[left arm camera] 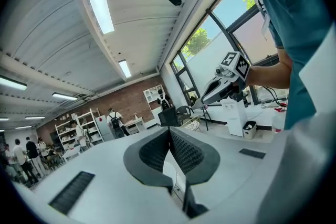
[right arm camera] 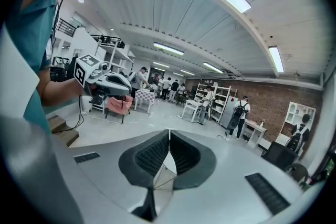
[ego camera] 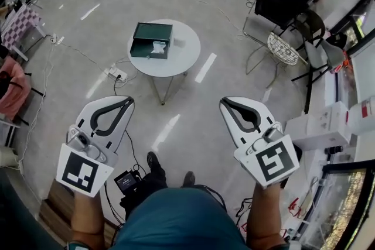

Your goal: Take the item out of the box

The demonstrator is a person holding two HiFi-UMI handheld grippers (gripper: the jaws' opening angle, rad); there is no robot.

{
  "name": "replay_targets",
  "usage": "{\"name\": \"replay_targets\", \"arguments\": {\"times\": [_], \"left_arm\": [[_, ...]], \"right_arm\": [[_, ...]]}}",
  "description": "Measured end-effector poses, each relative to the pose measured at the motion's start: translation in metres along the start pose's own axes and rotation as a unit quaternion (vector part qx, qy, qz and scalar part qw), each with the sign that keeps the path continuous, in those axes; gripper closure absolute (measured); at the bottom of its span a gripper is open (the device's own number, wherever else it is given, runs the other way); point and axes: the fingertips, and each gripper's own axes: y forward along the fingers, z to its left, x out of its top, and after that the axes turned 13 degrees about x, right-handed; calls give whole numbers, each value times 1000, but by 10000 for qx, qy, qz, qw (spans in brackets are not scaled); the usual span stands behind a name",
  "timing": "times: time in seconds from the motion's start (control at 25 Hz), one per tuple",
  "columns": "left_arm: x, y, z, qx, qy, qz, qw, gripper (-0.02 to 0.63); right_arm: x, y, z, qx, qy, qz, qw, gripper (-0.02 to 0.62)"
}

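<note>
In the head view a dark green box (ego camera: pixel 151 40) stands open on a small round white table (ego camera: pixel 186 60), a few steps ahead of me. A white crumpled item (ego camera: pixel 157 47) lies inside the box. My left gripper (ego camera: pixel 129 100) and right gripper (ego camera: pixel 223 101) are held low and close to my body, well short of the table. Both have their jaws together with nothing between them. The left gripper view shows shut jaws (left arm camera: pixel 169 130) and the right gripper (left arm camera: pixel 227 80) beyond them. The right gripper view shows its own shut jaws (right arm camera: pixel 169 132) pointing into the room.
A wire chair (ego camera: pixel 282 47) and a black chair (ego camera: pixel 280 4) stand right of the table. A power strip (ego camera: pixel 118 74) with cables lies on the floor to its left. White boxes (ego camera: pixel 319 129) sit on a ledge at my right. People sit at the far left.
</note>
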Motion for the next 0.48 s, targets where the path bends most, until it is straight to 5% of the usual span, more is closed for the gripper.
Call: {"name": "replay_targets", "arguments": {"times": [0.48], "left_arm": [[-65, 34, 117, -488, 69, -371, 9981, 588]], "right_arm": [[43, 120, -23, -427, 54, 207, 9989, 555]]}}
